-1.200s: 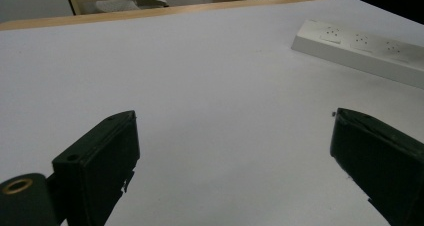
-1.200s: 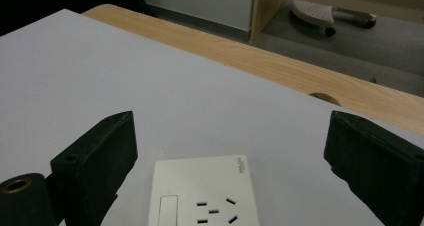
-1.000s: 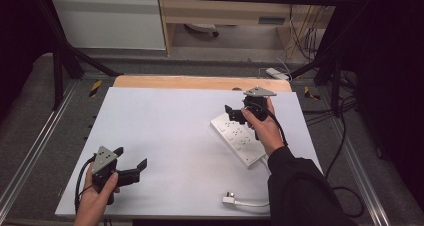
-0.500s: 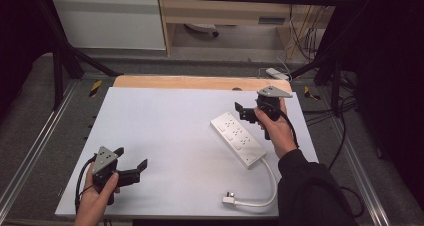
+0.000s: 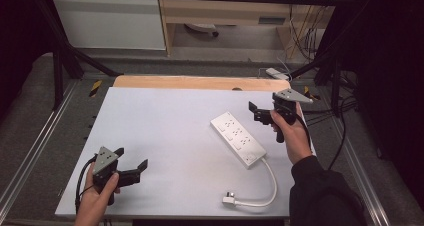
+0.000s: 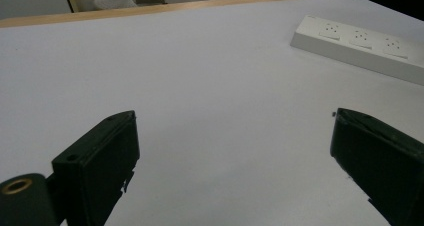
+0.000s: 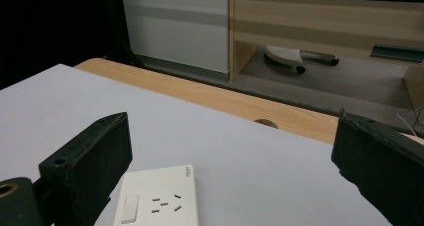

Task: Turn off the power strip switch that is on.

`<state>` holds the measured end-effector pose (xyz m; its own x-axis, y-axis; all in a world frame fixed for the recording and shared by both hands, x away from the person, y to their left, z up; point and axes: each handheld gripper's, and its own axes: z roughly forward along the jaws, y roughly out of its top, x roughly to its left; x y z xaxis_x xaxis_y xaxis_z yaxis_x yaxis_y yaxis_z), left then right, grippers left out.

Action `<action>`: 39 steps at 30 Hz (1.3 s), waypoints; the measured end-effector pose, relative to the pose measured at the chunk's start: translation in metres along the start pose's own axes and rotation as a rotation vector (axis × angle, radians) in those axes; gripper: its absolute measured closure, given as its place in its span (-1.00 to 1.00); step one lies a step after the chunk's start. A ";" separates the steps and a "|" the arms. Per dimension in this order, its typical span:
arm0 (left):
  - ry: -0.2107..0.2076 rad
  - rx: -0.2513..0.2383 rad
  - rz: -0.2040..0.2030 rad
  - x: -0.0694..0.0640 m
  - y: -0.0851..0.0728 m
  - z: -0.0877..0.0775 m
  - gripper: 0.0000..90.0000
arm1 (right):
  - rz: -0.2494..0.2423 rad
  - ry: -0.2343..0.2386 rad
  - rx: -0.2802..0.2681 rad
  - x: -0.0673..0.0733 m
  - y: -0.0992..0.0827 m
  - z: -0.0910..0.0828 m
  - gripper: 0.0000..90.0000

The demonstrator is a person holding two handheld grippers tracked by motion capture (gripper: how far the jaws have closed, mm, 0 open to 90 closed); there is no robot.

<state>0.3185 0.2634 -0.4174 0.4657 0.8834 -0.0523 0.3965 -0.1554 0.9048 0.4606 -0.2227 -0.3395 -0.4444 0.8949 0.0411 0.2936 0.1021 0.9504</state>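
Observation:
A white power strip (image 5: 238, 138) lies at an angle on the right half of the white table (image 5: 165, 126). Its cable (image 5: 270, 181) curls toward the front edge and ends in a white plug (image 5: 230, 200). My right gripper (image 5: 254, 113) hovers open just beyond the strip's far end, with nothing between its jaws. In the right gripper view the strip's switch end (image 7: 157, 203) lies below the open right gripper (image 7: 230, 156). My left gripper (image 5: 131, 158) stands open near the front left corner, empty. In the left gripper view the strip (image 6: 360, 46) lies far off at the upper right, beyond the open left gripper (image 6: 235, 151).
A wooden strip (image 5: 200, 82) runs along the table's far edge. Behind it are a cabinet (image 5: 110, 21) and shelving. Cables (image 5: 330, 106) and a white adapter (image 5: 277, 73) lie off the table's right rear corner.
My right gripper has moved from over the power strip to the right and back, leaving the strip uncovered on the table. The left gripper has stayed put.

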 end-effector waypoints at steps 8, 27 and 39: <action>-0.007 -0.002 0.002 -0.001 0.000 0.000 -0.88 | 0.020 -0.013 -0.039 -0.013 -0.004 -0.026 -0.93; -0.004 -0.002 0.005 -0.001 0.000 0.001 -0.88 | 0.039 -0.053 -0.055 -0.031 -0.041 -0.074 -0.93; -0.005 -0.005 0.003 -0.001 0.000 0.000 -0.88 | 0.034 -0.056 -0.074 -0.027 -0.060 -0.098 -0.93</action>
<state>0.3184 0.2626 -0.4178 0.4713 0.8805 -0.0514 0.3913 -0.1565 0.9069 0.3719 -0.2959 -0.3675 -0.3866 0.9204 0.0580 0.2436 0.0412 0.9690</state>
